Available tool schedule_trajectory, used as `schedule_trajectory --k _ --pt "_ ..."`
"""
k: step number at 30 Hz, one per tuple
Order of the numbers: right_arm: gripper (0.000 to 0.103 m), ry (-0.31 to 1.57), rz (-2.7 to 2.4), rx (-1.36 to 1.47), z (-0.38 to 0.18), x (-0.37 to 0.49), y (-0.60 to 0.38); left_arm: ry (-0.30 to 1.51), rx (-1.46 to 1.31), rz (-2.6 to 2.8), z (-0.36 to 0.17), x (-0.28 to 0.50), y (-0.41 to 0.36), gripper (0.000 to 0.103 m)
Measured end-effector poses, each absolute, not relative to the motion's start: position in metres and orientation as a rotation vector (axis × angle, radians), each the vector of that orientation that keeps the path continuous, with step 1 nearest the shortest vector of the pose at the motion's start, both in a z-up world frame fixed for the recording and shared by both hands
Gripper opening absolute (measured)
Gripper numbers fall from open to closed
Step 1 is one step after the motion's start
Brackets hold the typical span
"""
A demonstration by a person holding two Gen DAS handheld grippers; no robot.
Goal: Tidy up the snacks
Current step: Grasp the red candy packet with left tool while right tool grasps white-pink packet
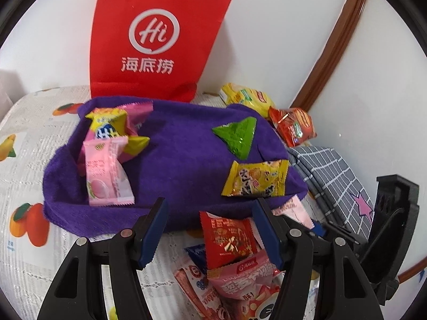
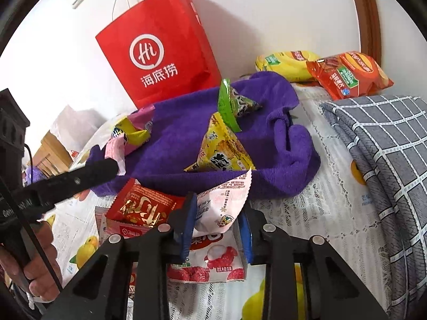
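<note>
The left gripper was open, holding nothing, with a red snack pack lying between its fingers. Just ahead of it lay the purple towel with snacks on top. The right gripper pinched a pale pink snack packet, just before the towel's near edge.
</note>
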State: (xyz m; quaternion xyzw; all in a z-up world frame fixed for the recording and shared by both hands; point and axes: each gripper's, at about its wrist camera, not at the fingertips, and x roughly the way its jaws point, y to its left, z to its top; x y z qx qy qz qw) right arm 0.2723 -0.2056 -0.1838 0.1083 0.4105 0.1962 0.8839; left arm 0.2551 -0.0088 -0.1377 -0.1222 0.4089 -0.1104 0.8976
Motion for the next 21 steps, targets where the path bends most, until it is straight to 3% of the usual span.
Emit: schedule_trajectory --k 6,13,18,21 --pt "0.030 0.869 0.411 0.233 -0.186 0.274 -0.205 0.863 -0.255 -0.256 -0.142 0.255 -0.014 0.063" --pt "0.039 0.906 0.425 0.216 -0.189 0.275 -0.199 0.907 -0.229 -0.277 -0.151 0.258 -0.024 0.063" --pt "0.034 0.885 0.428 0.186 -0.187 0.271 -0.192 0.954 -0.216 -0.272 -0.165 0.264 -0.029 0.061" --pt "0.029 0.858 0.441 0.188 -0.184 0.269 -0.193 0.971 -0.225 -0.278 -0.172 0.268 -0.030 0.048"
